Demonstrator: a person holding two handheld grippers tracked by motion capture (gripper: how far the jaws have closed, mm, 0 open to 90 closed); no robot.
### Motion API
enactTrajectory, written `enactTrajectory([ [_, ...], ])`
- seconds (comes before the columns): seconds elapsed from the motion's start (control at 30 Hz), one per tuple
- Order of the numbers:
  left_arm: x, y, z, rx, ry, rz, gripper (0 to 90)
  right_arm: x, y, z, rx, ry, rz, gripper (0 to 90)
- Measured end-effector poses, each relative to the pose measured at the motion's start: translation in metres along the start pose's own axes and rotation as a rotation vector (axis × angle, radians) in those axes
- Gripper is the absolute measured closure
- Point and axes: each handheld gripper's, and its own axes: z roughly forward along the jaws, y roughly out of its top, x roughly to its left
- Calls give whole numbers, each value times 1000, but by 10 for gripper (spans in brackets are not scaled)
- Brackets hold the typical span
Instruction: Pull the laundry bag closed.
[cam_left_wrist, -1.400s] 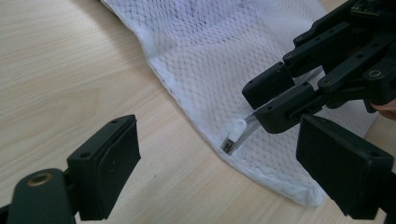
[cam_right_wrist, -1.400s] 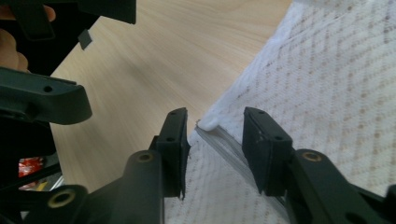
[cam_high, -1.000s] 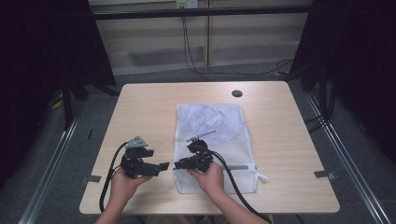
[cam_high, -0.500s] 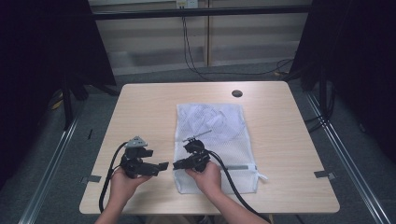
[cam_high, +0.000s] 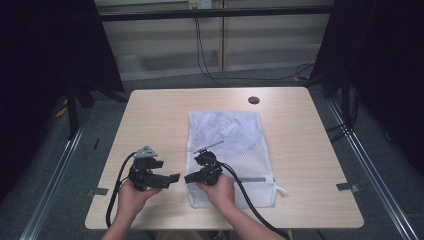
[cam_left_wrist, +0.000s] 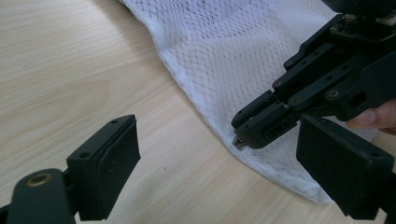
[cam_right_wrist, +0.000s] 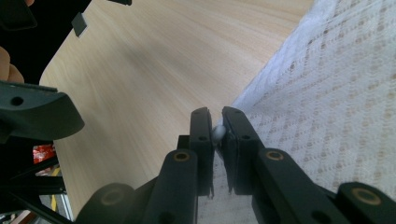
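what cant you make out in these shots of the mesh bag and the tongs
- What lies inside the mesh bag: high view, the weave and small size blur it.
- How much bag edge the right tongs pinch: right gripper view, the jaws cover it; a white bit shows between them.
- The bag's near left corner: high view, the right hand covers it.
- The bag's far end: left gripper view, cut off by the top edge, beyond the open left tongs.

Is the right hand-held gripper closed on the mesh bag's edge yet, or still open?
Shut on it. The right hand-held gripper has just been closing, and its jaws pinch the white hem of the mesh bag.
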Motion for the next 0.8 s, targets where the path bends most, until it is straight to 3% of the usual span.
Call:
enactTrajectory([
  [0.5, -3, -2, 2, 26, -5, 6, 126, -1, 2, -18, -40, 44, 14, 855],
  [0.7, -4, -2, 4, 23, -24, -5, 125, -1, 3, -24, -56, 45, 10, 859],
  [0.8, -6, -4, 9, 44, -47, -13, 123, -2, 3, -27, -62, 50, 20, 860],
])
